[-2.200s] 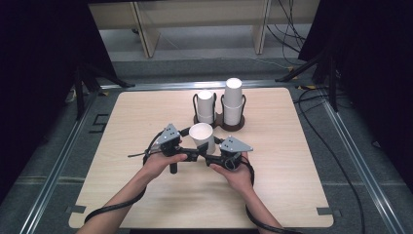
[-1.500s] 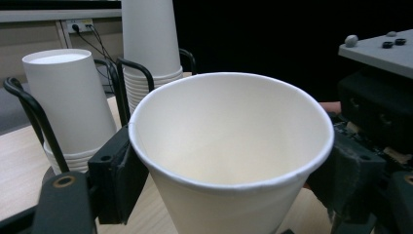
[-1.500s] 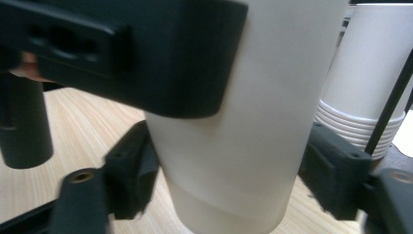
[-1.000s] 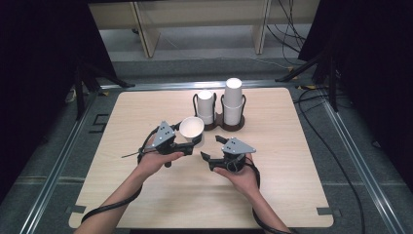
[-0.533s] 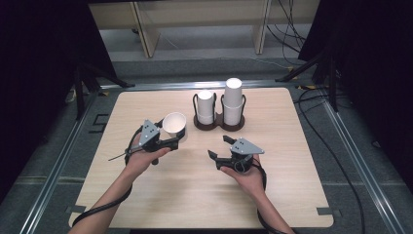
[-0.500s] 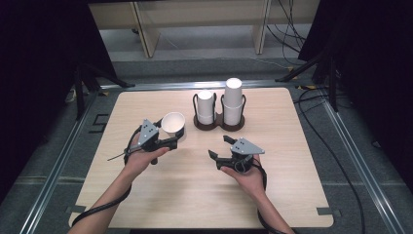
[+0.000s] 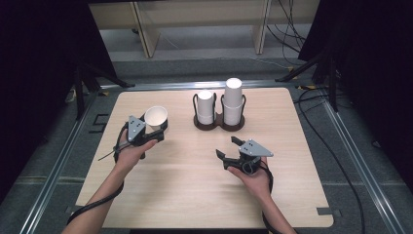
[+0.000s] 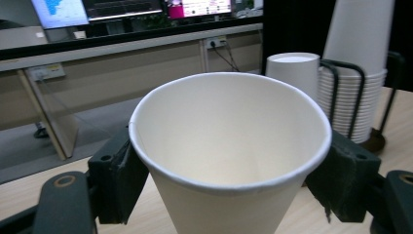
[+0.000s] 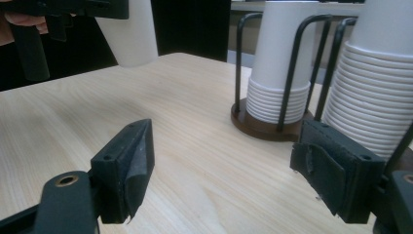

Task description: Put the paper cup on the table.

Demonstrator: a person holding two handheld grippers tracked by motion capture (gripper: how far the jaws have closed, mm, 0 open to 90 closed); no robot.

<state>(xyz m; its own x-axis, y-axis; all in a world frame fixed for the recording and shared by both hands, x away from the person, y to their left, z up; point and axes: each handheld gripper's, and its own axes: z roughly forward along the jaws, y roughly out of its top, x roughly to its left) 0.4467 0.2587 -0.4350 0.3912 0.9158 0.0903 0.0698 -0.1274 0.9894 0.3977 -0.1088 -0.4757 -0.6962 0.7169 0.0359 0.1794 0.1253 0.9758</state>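
At the left of the counter (image 7: 195,195), the left claw (image 7: 157,127) is clenched on a white paper cup (image 7: 156,117), both pads pressed against the cup wall just under the rim. The cup is upright, mouth up, and held above the counter surface, well apart from the cup holder. The cup carries no print or label; its base is cut off at the bottom edge of the left gripper view. Behind it in that view, monitors (image 8: 122,7) show coloured screens whose writing is too small to read.

At the centre rear, a dark wire cup holder (image 7: 218,122) carries two upside-down stacks: a short stack (image 7: 205,106) on the left and a tall stack (image 7: 233,101) on the right. Neither stack bears markings. The top of the tall stack is cut off in both gripper views.

At the right, the right claw (image 7: 229,147) is released, with nothing between its jaws, which have just been closing. It sits low over the counter, near the holder.
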